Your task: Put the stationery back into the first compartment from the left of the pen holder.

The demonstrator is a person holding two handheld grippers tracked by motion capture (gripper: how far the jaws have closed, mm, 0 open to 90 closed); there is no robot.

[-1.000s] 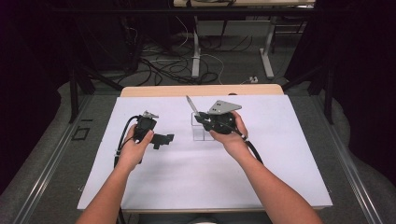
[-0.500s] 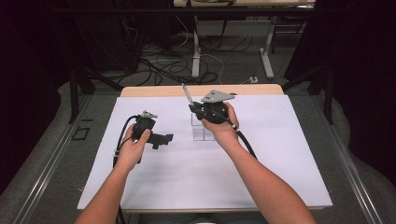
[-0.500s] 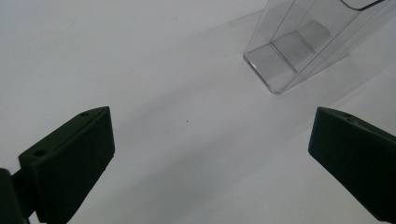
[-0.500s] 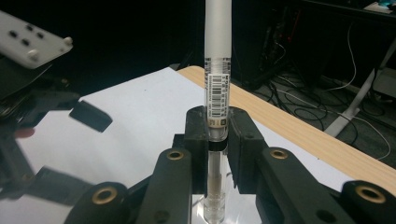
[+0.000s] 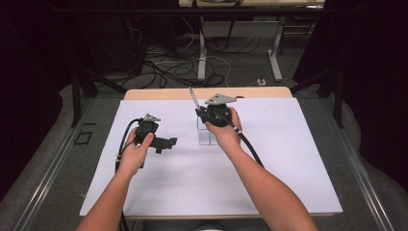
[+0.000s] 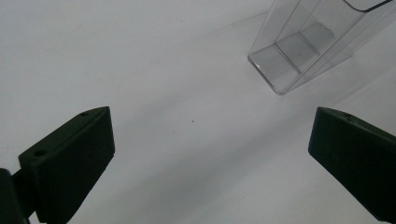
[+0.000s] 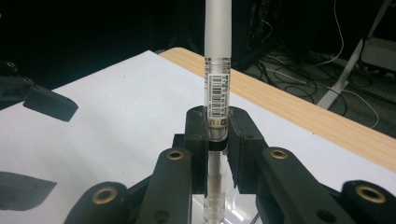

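A dark room with cables [image 5: 183,67] on the floor and metal frame legs lies behind a desk [image 5: 288,159] whose white cover fills the centre of the high view, with a strip of bare wood along its far edge. At the centre of that view, slightly above the middle, a clear plastic holder [image 5: 206,134] stands upright on the white cover; in the left gripper view it appears at the upper right, its compartments empty as far as can be seen. The right hand-held gripper [image 5: 202,113] sits directly over this holder, its jaws closed on a pen [image 7: 218,70] with a frosted barrel and a barcode label. In the right gripper view the pen stands vertical in the middle of the frame, clamped between the two pads, its lower end reaching down toward the clear plastic at the bottom edge; whether the tip has entered a compartment cannot be told. The left hand-held gripper [image 5: 166,143], left of centre in the high view, is near the holder but apart from it, with its jaws wide apart and nothing between them, above bare white surface. Assessment: the pick-up of the pen appears complete and the pen is aligned above the holder. Outstanding, by this reading, are lowering it into a compartment and releasing it. The chief risk is tipping the light holder if the pen catches its rim.
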